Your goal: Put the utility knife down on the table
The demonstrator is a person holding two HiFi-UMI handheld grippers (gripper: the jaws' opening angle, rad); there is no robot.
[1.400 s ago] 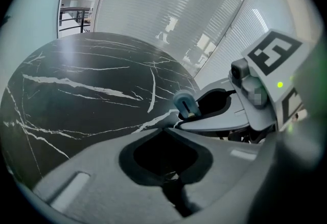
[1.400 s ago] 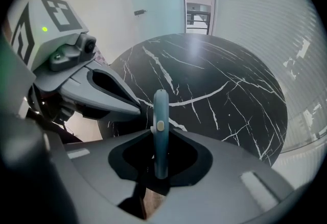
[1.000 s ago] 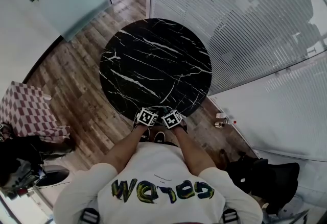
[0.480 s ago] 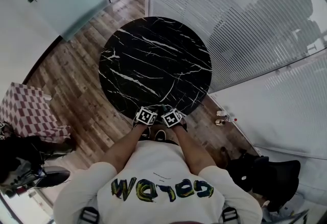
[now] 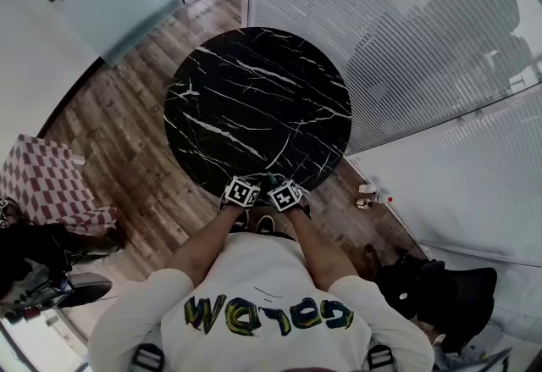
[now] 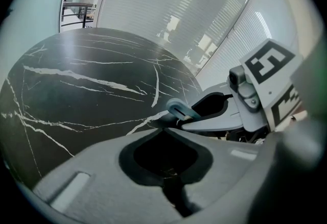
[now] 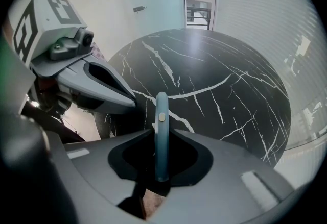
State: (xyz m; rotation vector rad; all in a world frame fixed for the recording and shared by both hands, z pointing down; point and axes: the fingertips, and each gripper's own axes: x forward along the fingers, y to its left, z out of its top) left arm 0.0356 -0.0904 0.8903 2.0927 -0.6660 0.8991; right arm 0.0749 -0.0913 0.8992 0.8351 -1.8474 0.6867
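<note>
A slim blue-grey utility knife (image 7: 161, 110) stands on edge between the jaws of my right gripper (image 7: 162, 133), which is shut on it; its end pokes out over the round black marble table (image 7: 225, 80). From the left gripper view the same knife end (image 6: 179, 109) juts from the right gripper's fingers (image 6: 214, 116). My left gripper (image 6: 164, 127) is shut with nothing in it. In the head view both grippers, left (image 5: 243, 192) and right (image 5: 285, 196), hang side by side over the table's near edge (image 5: 254, 180).
The table (image 5: 254, 108) stands on a wooden floor. A glass wall with blinds (image 5: 423, 48) runs close along its right side. A chequered seat (image 5: 47, 184) is at the left, small bottles (image 5: 368, 197) and a black bag (image 5: 440, 294) lie on the floor at the right.
</note>
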